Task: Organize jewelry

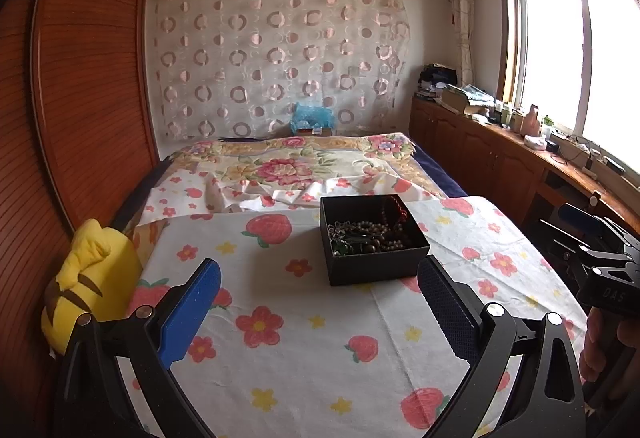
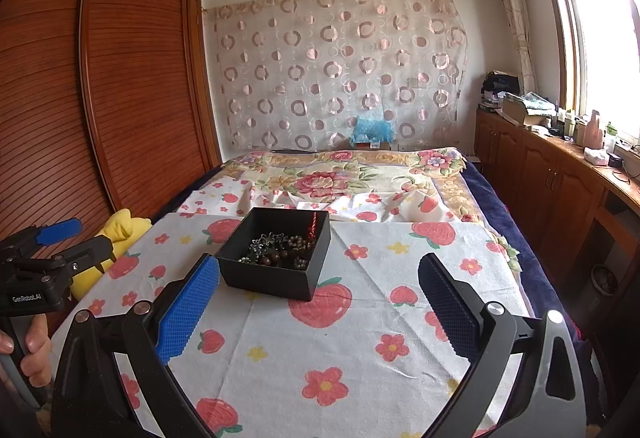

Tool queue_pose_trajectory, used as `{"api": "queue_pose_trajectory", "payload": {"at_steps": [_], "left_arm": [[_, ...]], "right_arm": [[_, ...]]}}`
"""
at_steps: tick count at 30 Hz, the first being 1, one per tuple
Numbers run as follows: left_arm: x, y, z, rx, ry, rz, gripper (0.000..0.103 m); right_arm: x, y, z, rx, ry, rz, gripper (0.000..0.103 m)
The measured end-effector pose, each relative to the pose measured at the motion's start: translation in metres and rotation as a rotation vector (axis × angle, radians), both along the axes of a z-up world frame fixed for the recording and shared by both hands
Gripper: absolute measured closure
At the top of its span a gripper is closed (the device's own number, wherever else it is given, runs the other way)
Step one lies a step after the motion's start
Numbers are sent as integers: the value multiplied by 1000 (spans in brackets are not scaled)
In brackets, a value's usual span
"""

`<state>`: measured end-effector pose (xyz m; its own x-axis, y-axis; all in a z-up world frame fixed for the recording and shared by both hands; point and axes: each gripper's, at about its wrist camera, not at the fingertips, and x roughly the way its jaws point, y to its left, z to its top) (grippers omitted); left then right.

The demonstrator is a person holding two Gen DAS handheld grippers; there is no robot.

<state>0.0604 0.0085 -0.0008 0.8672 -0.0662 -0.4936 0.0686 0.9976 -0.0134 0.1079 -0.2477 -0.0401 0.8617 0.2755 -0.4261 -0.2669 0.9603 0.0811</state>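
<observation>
A black open box (image 1: 372,238) sits on the flowered cloth (image 1: 320,338) and holds tangled bead bracelets and necklaces (image 1: 368,234), with a red bead string (image 1: 394,210) at its far right. My left gripper (image 1: 320,286) is open and empty, just short of the box. In the right wrist view the box (image 2: 276,254) lies ahead to the left, with the jewelry (image 2: 280,250) inside. My right gripper (image 2: 318,286) is open and empty, near the box's right front corner. Each gripper shows at the edge of the other's view: the right one (image 1: 600,258), the left one (image 2: 60,242).
A yellow plush toy (image 1: 92,278) lies at the cloth's left edge beside a wooden wardrobe (image 1: 80,78). A flowered blanket (image 1: 296,166) covers the bed behind the box. Wooden cabinets (image 1: 500,150) with clutter run under the window on the right.
</observation>
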Motion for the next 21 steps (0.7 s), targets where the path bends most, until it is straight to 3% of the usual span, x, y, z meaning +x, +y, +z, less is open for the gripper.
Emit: {"api": "queue_pose_trajectory", "payload": {"at_steps": [21], "left_arm": [[1,-1,1,1,-3,0,8]], "right_arm": [[0,0,0,0,2,1,3]]}}
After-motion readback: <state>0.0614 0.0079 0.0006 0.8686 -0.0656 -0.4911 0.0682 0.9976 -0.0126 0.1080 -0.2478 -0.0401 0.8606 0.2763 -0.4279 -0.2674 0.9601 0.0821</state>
